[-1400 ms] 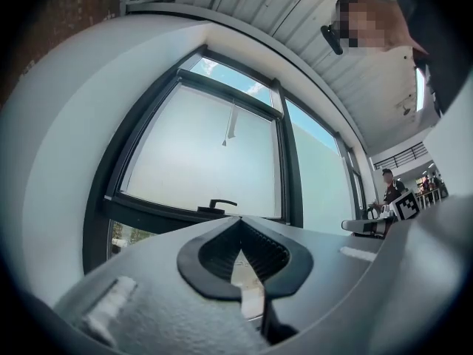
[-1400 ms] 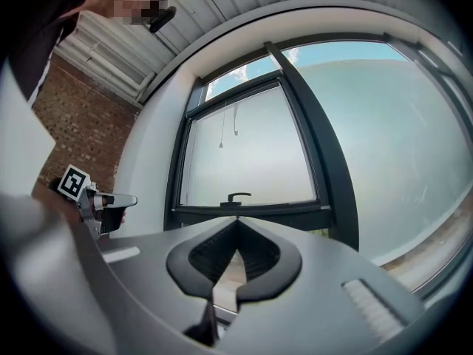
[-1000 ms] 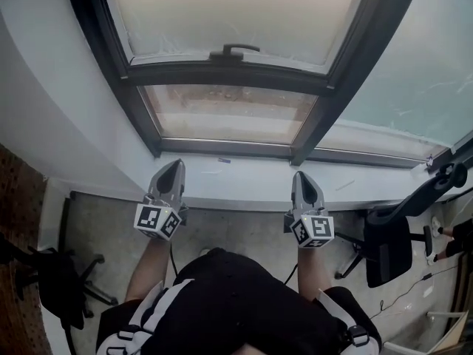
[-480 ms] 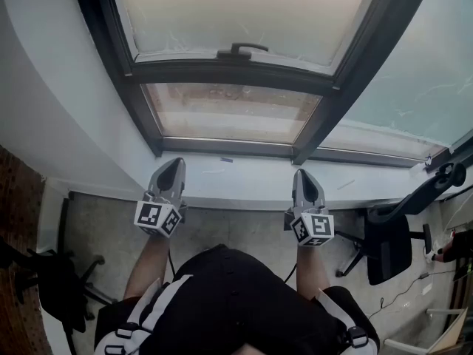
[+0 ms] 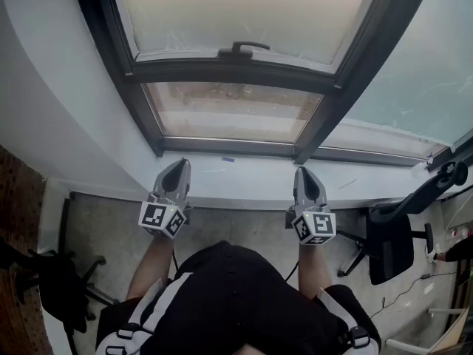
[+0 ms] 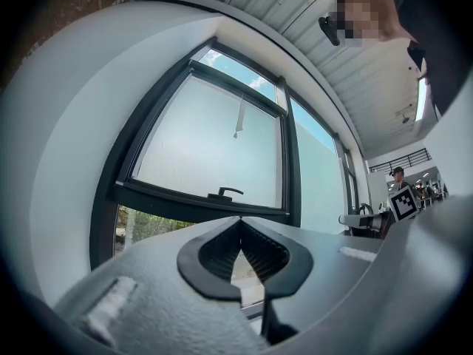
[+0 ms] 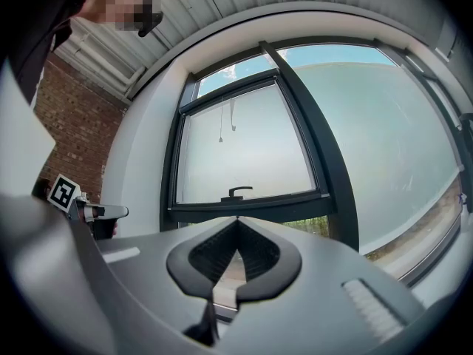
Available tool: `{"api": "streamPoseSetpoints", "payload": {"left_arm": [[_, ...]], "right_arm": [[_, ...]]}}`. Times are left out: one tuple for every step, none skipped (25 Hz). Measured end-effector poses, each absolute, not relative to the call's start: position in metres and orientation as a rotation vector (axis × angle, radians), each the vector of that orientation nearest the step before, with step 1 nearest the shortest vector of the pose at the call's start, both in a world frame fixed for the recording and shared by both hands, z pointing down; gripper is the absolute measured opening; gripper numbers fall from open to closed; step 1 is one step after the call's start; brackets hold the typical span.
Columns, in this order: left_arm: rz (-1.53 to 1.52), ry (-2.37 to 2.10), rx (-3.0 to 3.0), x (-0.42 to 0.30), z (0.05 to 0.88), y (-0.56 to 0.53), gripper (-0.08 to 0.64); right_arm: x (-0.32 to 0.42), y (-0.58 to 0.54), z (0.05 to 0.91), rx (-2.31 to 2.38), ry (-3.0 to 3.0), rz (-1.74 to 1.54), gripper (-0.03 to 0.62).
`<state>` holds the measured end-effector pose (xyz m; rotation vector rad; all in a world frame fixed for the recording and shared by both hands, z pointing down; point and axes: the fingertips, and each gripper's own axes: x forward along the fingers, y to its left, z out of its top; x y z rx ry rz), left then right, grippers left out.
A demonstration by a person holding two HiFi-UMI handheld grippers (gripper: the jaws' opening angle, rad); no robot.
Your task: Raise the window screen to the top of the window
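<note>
White window sill with a small dark scrap on it. Grey floor below carries left office chair and right office chair.

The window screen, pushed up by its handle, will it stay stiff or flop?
Probably stiff at the bottom: a dark bar with a handle spans it. The pale sheet above looks thin, so likely light. Set inside the frame, it should track straight.

The person wears a black top with white stripes on the sleeves. The left grey hand-held gripper and the right grey hand-held gripper each carry a black-and-white marker cube.
</note>
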<state>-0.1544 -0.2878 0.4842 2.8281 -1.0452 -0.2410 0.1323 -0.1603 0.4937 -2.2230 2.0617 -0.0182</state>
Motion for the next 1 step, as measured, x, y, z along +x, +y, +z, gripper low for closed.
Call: {"api": "streamPoseSetpoints", "payload": {"left_arm": [[-0.242,-1.045,2.828,-0.1543,0.4839,-0.2875,0.003]], "right_arm": [[0.1321,-0.1607,0.4933,-2.221,2.065,-0.017,0.005]]}}
